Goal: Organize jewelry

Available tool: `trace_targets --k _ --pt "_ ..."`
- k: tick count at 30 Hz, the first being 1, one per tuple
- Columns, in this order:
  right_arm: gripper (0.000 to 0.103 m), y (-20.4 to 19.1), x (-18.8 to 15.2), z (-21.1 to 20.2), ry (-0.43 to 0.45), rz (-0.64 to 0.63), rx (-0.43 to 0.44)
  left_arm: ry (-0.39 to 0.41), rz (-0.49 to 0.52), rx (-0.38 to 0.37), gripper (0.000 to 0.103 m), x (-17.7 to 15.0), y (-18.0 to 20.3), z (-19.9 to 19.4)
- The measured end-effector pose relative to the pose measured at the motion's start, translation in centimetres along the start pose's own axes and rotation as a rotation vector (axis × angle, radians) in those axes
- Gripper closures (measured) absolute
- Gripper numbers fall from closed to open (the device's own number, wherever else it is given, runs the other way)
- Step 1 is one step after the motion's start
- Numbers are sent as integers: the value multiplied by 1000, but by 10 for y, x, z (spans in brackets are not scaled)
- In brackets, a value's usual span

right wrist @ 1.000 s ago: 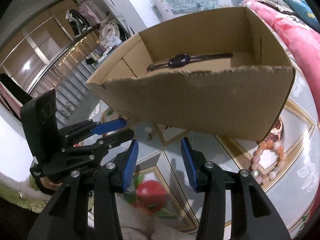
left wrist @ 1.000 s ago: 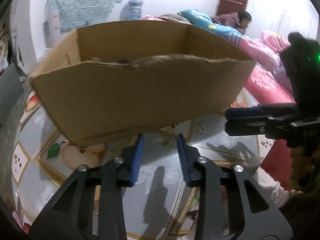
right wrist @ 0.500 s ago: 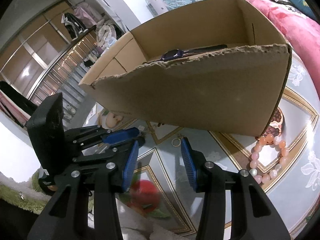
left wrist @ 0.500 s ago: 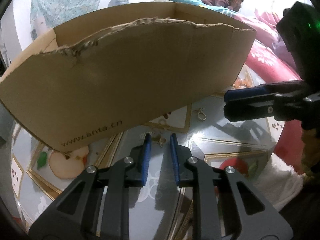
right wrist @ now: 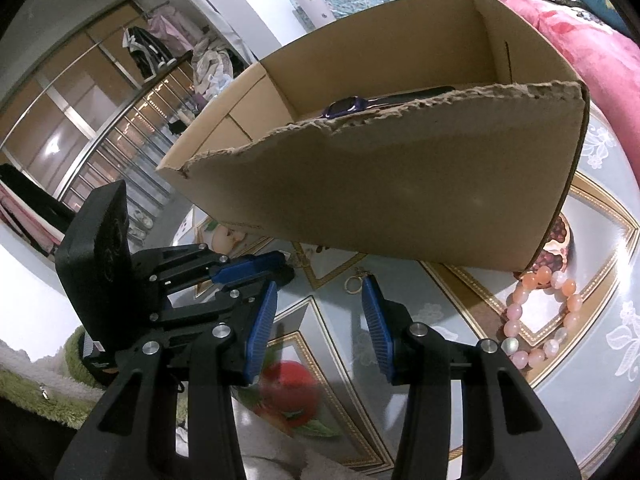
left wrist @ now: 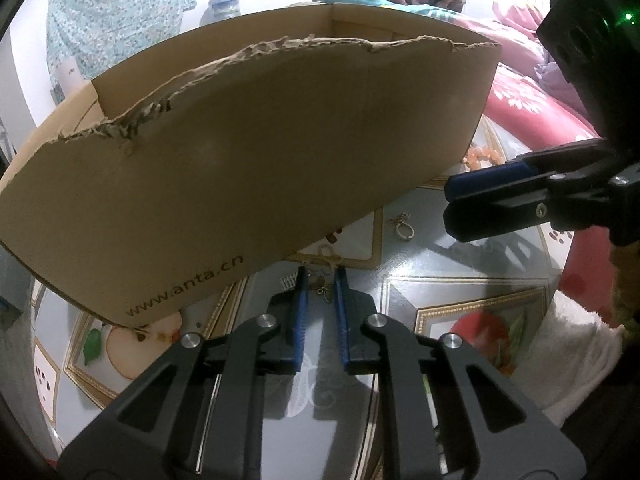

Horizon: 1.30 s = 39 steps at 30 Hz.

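Jewelry lies scattered by the box (left wrist: 248, 184). The left gripper (left wrist: 319, 286) is closing on a small trinket (left wrist: 325, 293) between its pads, not yet pinched. The right gripper (right wrist: 318, 308) waits half-open, empty; beads (right wrist: 536, 316) lie nearby, 1 watch (right wrist: 348, 106) already boxed.

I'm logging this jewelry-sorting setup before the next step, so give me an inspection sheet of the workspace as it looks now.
Surface: glossy table with a printed fruit-and-border pattern.
Job's things: torn-edged cardboard box with a purple watch inside; pink bead bracelet on the table right of the box; small ring clasp and a small dark trinket in front of the box.
Clutter: white fluffy cloth at the table's edge.
Grippers: left gripper jaws closing around the trinket, pads not pressing yet; right gripper open, nothing between the jaws.
Cables: nothing seen.
Surroundings: pink bedding, a person on the bed, wardrobe with hanging clothes.
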State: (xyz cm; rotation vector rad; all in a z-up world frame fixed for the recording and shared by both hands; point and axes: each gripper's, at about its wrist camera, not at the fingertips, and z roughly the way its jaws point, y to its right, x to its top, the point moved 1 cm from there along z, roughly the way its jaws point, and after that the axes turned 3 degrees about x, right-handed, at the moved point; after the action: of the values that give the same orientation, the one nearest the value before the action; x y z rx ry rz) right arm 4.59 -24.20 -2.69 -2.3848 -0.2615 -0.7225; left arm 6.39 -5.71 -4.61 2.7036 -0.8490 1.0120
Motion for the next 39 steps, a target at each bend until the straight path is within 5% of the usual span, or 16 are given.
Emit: trace_targets --k 25,34,39 --pt "59 -4 5 -1 8 -21 -27 8 -90 -17 91 -10 -5 -9" --pt "60 -14 1 12 1 -105 -131 27 -140 -18 91 -12 -17 -18" --pt "73 -19 -3 27 -17 -161 -218 37 -153 -15 91 -12 -21 -23"
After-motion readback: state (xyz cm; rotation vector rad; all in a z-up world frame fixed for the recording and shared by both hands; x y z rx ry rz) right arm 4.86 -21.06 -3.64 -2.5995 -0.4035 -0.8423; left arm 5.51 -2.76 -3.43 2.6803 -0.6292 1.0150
